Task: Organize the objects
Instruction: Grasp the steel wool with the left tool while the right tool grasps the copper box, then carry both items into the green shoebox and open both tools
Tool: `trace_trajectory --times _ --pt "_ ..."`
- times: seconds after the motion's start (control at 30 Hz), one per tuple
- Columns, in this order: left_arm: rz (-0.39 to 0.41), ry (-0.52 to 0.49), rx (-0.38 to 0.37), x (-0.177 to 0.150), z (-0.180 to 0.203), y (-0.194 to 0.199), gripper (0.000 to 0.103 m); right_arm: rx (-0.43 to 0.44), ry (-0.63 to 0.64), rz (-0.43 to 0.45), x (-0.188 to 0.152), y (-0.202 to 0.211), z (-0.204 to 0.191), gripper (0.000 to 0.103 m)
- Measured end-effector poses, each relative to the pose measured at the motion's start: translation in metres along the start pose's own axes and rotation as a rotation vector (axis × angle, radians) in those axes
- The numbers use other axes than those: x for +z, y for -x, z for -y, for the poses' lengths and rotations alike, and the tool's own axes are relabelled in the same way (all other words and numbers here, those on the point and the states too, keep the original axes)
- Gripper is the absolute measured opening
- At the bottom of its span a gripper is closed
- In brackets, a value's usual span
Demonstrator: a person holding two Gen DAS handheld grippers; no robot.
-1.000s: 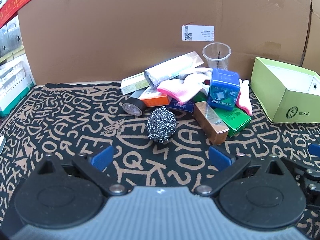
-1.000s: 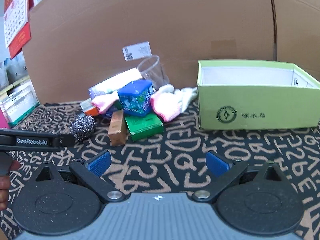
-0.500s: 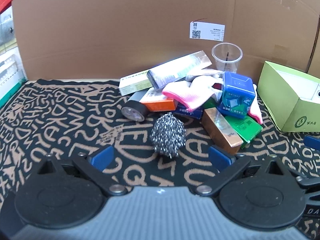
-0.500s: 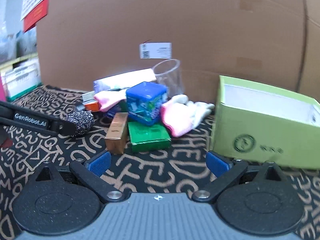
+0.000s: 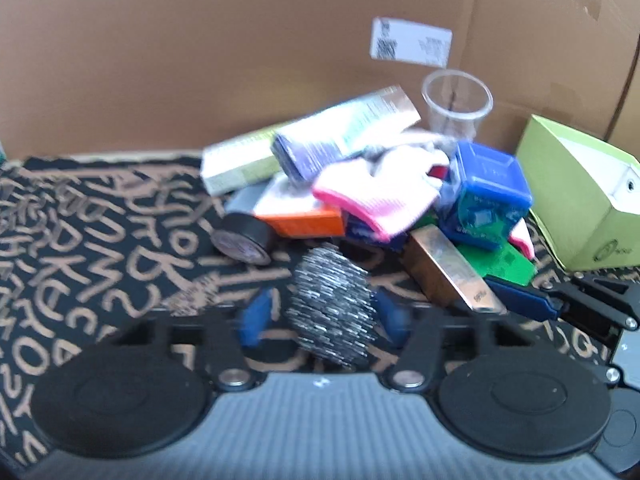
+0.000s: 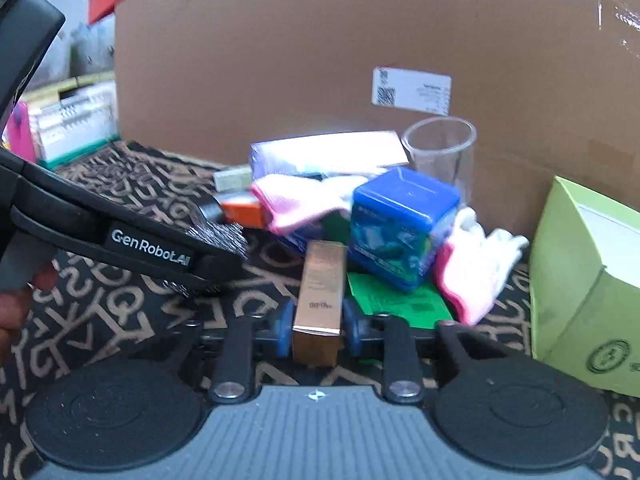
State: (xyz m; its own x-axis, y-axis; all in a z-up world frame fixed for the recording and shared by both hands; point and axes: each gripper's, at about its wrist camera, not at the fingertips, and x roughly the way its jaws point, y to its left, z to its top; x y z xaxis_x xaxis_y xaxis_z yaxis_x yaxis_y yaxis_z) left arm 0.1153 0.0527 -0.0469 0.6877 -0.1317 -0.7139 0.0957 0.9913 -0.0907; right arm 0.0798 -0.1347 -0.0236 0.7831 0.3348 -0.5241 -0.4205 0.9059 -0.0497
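The left gripper (image 5: 326,316), low in the frame's centre, has just been closing, its jaws now hugging the steel scrubber (image 5: 332,304) between them. The right gripper (image 6: 316,326) has likewise been closing on the copper box (image 6: 320,300), at centre frame before the pile.

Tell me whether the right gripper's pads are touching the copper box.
Touching. The right wrist view shows the right gripper just closed, both blue pads against the copper box.

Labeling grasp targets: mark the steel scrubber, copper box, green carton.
steel scrubber (image 5: 332,312), left wrist view, middle of the wire ball
copper box (image 6: 322,286), right wrist view, top face
green carton (image 6: 576,280), right wrist view, outer side wall
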Motion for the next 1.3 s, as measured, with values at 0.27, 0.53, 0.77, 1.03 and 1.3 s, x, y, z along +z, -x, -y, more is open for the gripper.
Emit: trace_trajectory --times 0.27,0.53,0.77,1.03,1.3 --pt "-0.063 -0.100 -0.189 -0.030 0.018 0.028 0.040 0.058 -0.080 -0.088 -0.024 0.062 0.027 0.028" --pt "-0.069 -0.187 -0.102 -0.038 0.049 0.041 0.051 0.039 -0.120 -0.077 -0.036 0.079 0.031 0.040" --pt "-0.080 -0.180 -0.087 -0.040 0.046 0.034 0.038 0.040 -0.093 -0.091 -0.039 0.061 0.027 0.028" --pt "-0.015 -0.201 -0.245 -0.011 0.080 0.057 0.035 -0.023 -0.133 0.017 -0.026 0.103 0.059 0.028" --pt "0.104 -0.232 -0.398 0.063 0.160 0.065 0.035 -0.251 -0.118 0.128 0.016 0.135 0.130 0.028"
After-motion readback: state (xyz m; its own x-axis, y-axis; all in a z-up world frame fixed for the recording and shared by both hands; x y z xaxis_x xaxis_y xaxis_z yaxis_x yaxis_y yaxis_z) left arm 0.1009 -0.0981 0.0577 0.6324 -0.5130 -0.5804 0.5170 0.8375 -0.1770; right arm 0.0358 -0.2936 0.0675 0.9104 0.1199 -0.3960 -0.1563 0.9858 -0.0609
